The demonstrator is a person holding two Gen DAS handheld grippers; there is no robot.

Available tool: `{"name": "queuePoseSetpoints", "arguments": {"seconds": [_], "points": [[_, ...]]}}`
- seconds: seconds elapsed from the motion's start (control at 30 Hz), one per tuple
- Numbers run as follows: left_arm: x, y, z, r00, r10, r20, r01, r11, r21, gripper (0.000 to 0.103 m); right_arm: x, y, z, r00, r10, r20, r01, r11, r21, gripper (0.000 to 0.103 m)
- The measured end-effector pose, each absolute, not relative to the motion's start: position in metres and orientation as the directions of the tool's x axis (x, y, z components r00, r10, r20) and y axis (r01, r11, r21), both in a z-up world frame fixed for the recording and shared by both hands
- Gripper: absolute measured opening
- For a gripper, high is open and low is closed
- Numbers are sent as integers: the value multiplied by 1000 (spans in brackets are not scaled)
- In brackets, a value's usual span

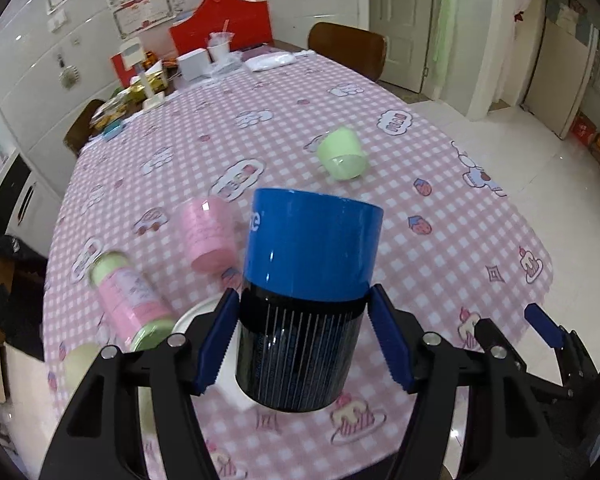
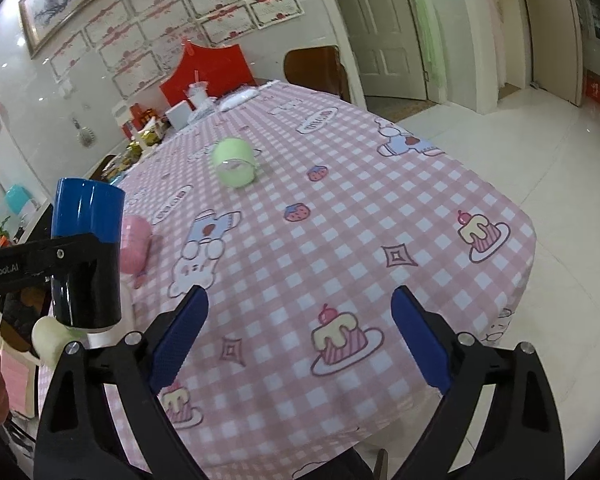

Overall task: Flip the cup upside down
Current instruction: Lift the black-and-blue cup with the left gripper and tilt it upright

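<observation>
Left wrist view
Left hand-held gripper (image 1: 302, 340): its two blue fingers (image 1: 218, 344) press against opposite sides of the blue-and-black cup (image 1: 308, 296), pinching it around the dark ribbed lower band.
Cup position: held up off the tabletop (image 1: 440, 240), slightly tilted, blue end away from the camera and black end nearest it (which end is the mouth I cannot tell).
Tabletop cover: pink-and-white checked cloth printed with cakes, strawberries and clouds.
Green cup (image 1: 342, 154): lying on its side, well beyond the held cup, its opening turned toward the camera.
Pink cup (image 1: 208, 236): just left of the held cup, on the cloth, blurred.
Pink-and-green bottle (image 1: 130, 302): lying on its side at the lower left, also blurred.
Right hand-held gripper (image 1: 548, 332): partly visible at the lower right edge, one blue fingertip showing.

Right wrist view
Right hand-held gripper (image 2: 300, 336): fingers spread wide with nothing between them, over the cloth.
Cup (image 2: 86, 252): at the left edge, clamped by the black arm of the left hand-held gripper (image 2: 40, 260), raised above the tabletop (image 2: 380, 184).
Green cup (image 2: 234, 162): on its side farther back (apart from everything else).
Pink cup (image 2: 134, 248): just behind the held cup.
</observation>
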State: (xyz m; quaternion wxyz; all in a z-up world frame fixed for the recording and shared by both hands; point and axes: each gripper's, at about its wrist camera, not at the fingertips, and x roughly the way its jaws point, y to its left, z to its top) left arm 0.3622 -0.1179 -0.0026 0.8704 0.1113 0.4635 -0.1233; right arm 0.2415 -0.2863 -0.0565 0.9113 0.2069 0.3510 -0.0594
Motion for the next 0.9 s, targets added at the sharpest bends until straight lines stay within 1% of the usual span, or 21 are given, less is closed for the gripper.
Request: {"name": "queuePoseSetpoints", "arguments": {"seconds": [0.27, 0.33, 0.53, 0.77, 0.9], "points": [[325, -67, -4, 474, -115, -873, 245, 970, 5, 66, 222, -258, -40, 766, 73, -639, 167, 937, 307, 89], [316, -56, -8, 465, -106, -879, 221, 975, -1, 66, 219, -249, -39, 768, 84, -635, 143, 944, 297, 89], [302, -18, -31, 383, -119, -916, 114, 990, -81, 66, 218, -227, -40, 759, 113, -642, 90, 957, 275, 89], [303, -1, -67, 325, -113, -939, 48, 994, -103, 66, 219, -208, -47, 747, 112, -655, 65, 969, 239, 89], [307, 3, -76, 329, -93, -940, 24, 996, -91, 66, 221, -200, -54, 740, 97, -665, 58, 977, 207, 89]]}}
